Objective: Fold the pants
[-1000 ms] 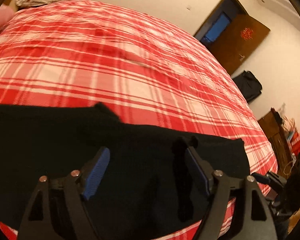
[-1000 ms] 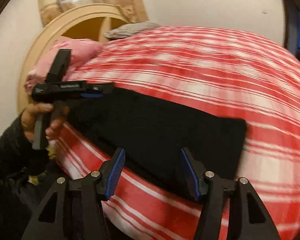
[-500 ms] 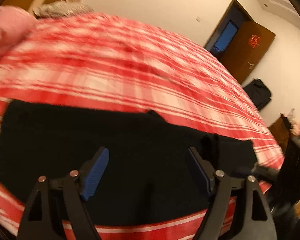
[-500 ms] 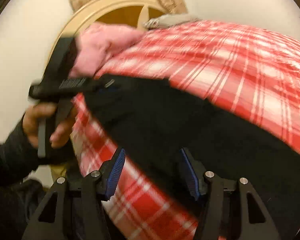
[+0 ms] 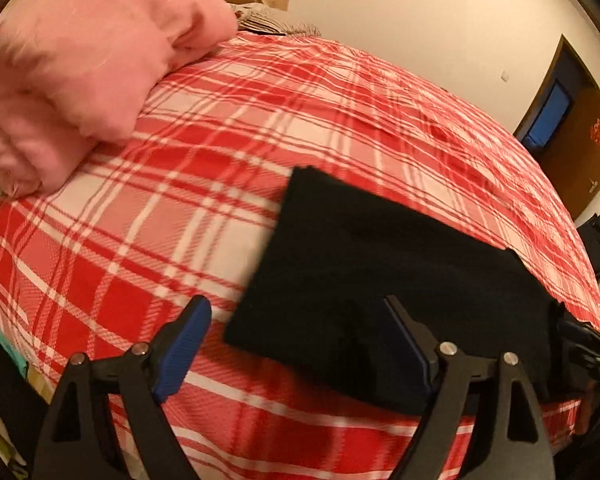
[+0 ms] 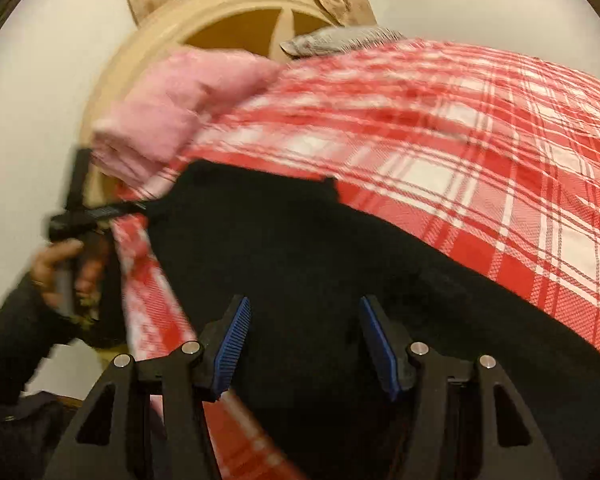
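Note:
Black pants [image 5: 380, 264] lie flat in a folded band on the red plaid bedspread [image 5: 180, 208]. My left gripper [image 5: 296, 320] is open, low over the pants' left end, its right finger over the cloth and its left finger over the bedspread. My right gripper [image 6: 303, 312] is open just above the middle of the pants [image 6: 320, 264], nothing between its pads. The right wrist view shows the left gripper [image 6: 96, 216] held by a hand [image 6: 60, 264] at the pants' far corner. The right gripper [image 5: 580, 340] shows at the pants' other end in the left wrist view.
A pink blanket [image 5: 80, 60] is heaped at the head of the bed, with a grey pillow [image 6: 340, 40] and a rounded wooden headboard [image 6: 204, 24] behind it. An open door [image 5: 572, 120] and a black bag [image 5: 598, 244] are past the bed's far side.
Both views have swung toward the head of the bed. The left gripper has moved to the pants' left end, and the right gripper has come in lower over the cloth. Both stayed open.

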